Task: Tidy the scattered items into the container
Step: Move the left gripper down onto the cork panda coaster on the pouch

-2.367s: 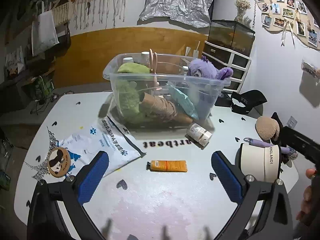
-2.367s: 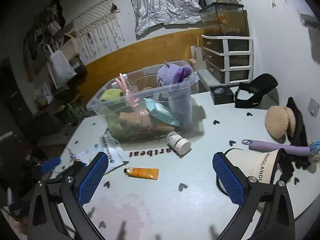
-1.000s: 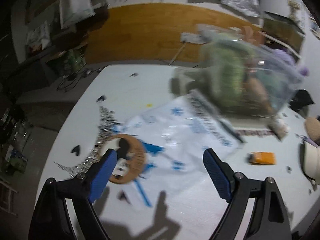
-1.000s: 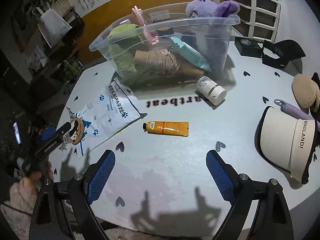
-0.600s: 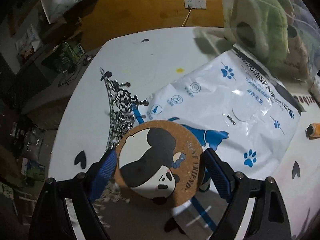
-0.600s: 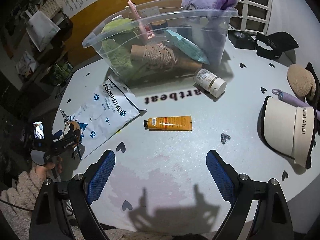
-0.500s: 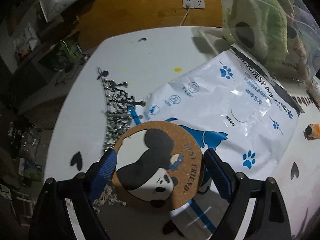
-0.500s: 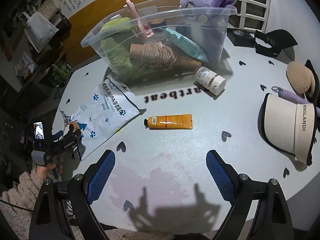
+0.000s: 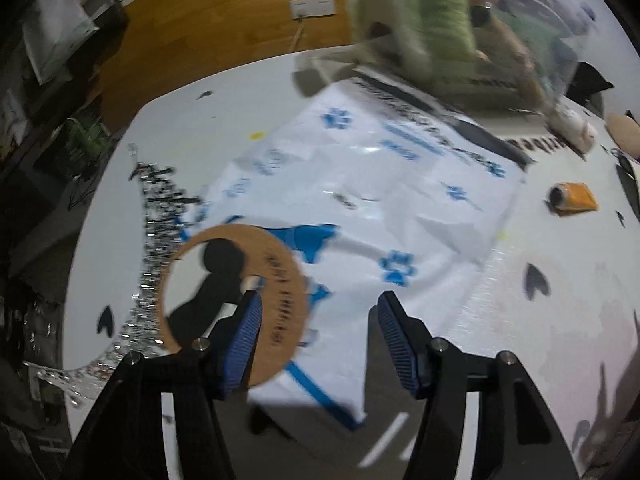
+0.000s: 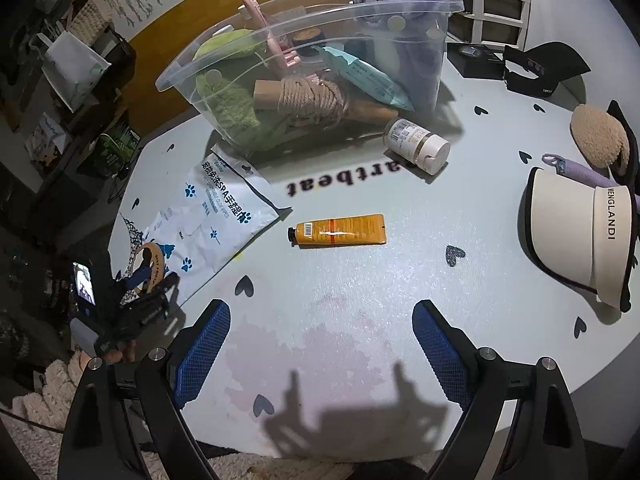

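Between our left gripper's (image 9: 316, 320) closing fingers we find mostly the white pet-wipes pouch (image 9: 360, 184), while the round cork coaster (image 9: 236, 304) with the panda print sits off to one side, its edge against the left finger (image 9: 244, 336) and the other finger well clear of it. The jaws are narrowing, yet no pad presses on the coaster, so we judge the grip not made; the coaster looks tilted up off the pouch, perhaps nudged by that finger, though blur makes this uncertain. Beyond the coaster, just outside the left finger, lies a glittery silver garland (image 9: 156, 248) on the white table (image 9: 560, 320). Farther ahead of the fingertips stands the clear container (image 10: 304, 52), already loaded with a green plush, a rope-wrapped tube and a purple plush, which is why we work at the table's edge for what remains. Our right gripper (image 10: 320, 344) hangs over bare table with its fingers spread wide and nothing between them, likely waiting its turn. Ahead of its fingertips lies the orange tube (image 10: 340, 230), beyond that a white bottle (image 10: 416, 144) on its side just beside the container, and off past the right finger a cream visor (image 10: 576, 236).
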Available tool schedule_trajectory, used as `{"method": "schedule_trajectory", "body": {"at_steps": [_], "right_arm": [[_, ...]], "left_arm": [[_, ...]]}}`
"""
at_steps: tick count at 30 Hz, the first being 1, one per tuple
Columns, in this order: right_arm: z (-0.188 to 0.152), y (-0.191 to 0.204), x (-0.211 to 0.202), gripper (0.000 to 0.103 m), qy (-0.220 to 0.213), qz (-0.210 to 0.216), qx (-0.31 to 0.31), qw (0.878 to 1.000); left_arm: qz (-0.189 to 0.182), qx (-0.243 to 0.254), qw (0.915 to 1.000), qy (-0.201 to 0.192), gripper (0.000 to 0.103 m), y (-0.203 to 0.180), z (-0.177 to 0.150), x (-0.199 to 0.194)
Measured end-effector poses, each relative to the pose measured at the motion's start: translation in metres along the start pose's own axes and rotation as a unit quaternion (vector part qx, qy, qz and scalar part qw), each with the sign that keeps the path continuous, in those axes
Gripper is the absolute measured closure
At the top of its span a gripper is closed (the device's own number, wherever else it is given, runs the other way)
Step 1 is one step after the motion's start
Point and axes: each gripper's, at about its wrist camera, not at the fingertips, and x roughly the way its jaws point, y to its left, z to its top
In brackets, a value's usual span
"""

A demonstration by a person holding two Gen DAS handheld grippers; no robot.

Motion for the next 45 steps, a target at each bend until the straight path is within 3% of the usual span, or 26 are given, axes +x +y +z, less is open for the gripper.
{"method": "schedule_trajectory", "body": {"at_steps": [3, 5, 10, 12, 13, 18, 22, 25, 28, 33, 36, 41, 45], "right_arm": [[-0.002, -0.004, -0.002, 0.010, 0.000, 0.000, 0.004, 1.000], [-0.003, -0.007, -0.003, 0.010, -0.001, -0.002, 0.008, 1.000], [-0.006, -0.016, -0.007, 0.010, 0.000, -0.006, 0.015, 1.000], [-0.007, -0.020, -0.008, 0.010, 0.001, -0.008, 0.019, 1.000], [-0.008, -0.022, -0.008, 0.010, 0.001, -0.008, 0.021, 1.000], [-0.009, -0.031, -0.007, 0.010, 0.005, -0.008, 0.039, 0.999], [-0.009, -0.031, -0.005, 0.010, 0.009, -0.005, 0.041, 0.999], [-0.009, -0.031, -0.004, 0.010, 0.011, -0.003, 0.041, 0.999], [-0.009, -0.030, -0.004, 0.010, 0.010, -0.004, 0.041, 0.999], [-0.011, -0.032, -0.002, 0.010, 0.015, -0.005, 0.043, 0.999], [-0.011, -0.035, 0.000, 0.010, 0.020, -0.005, 0.046, 0.999], [-0.011, -0.034, 0.003, 0.010, 0.029, -0.004, 0.045, 0.999], [-0.010, -0.030, 0.004, 0.010, 0.029, -0.003, 0.037, 0.999]], "left_arm": [[-0.029, 0.013, 0.9995, -0.002, 0.043, -0.011, 0.000, -0.005], [-0.015, 0.001, 0.9997, -0.017, 0.043, -0.005, 0.002, -0.010], [0.011, -0.121, 0.9925, -0.016, 0.042, 0.060, 0.011, -0.006], [0.006, -0.152, 0.9883, 0.000, 0.027, 0.081, 0.013, 0.002], [-0.002, -0.161, 0.9870, 0.007, 0.024, 0.089, 0.014, 0.005], [-0.017, -0.124, 0.9920, 0.019, 0.021, 0.087, 0.021, 0.014], [-0.074, -0.100, 0.9921, 0.018, 0.021, 0.073, 0.020, 0.006], [-0.103, -0.055, 0.9930, 0.020, 0.021, 0.044, 0.016, 0.002], [-0.077, -0.028, 0.9966, 0.004, 0.021, 0.028, 0.013, -0.002], [0.011, -0.042, 0.9988, -0.020, 0.019, 0.050, 0.022, -0.001], [0.022, -0.058, 0.9981, -0.006, 0.019, 0.066, 0.026, 0.008], [-0.014, -0.084, 0.9963, 0.013, 0.015, 0.085, 0.030, 0.017], [-0.070, -0.101, 0.9924, 0.010, 0.015, 0.087, 0.031, 0.012]]}}
